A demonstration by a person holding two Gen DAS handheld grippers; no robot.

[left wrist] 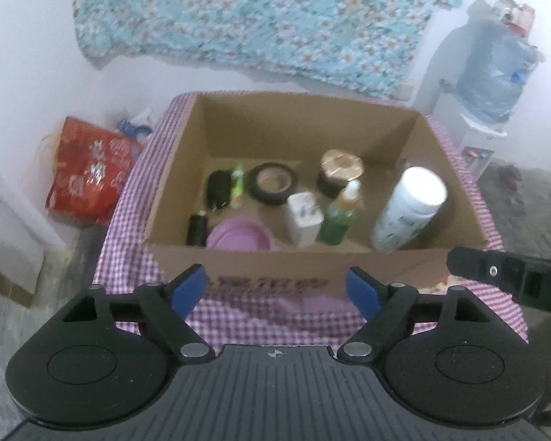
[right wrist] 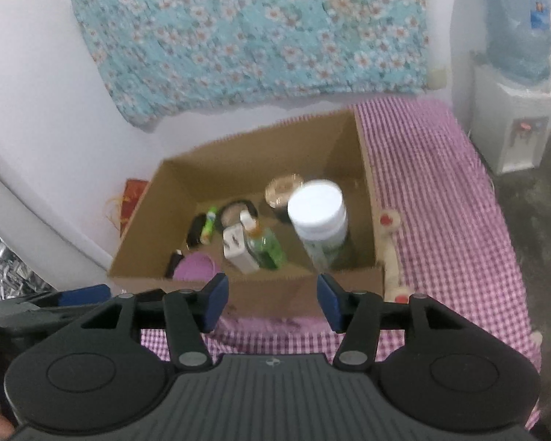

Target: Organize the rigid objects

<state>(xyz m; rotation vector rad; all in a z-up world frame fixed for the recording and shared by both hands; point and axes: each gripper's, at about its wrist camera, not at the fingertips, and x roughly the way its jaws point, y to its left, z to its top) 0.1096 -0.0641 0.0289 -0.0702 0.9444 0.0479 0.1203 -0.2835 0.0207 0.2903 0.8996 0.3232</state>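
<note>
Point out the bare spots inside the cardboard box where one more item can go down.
Free: the floor along the back wall of the cardboard box, behind the tape roll, and the strip between the green bottle and the white bottle. Crowded: the front-left, around the purple lid and white adapter.

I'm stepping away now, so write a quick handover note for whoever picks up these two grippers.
Left gripper: jaws open, empty.
Right gripper: jaws open, empty.
Cardboard box sits on the checked cloth.
In the box: white bottle, green bottle, white charger, tape roll, purple lid, other small items.
Left: white and red dumbbell-shaped toy lies on the cloth beside the box.
</note>
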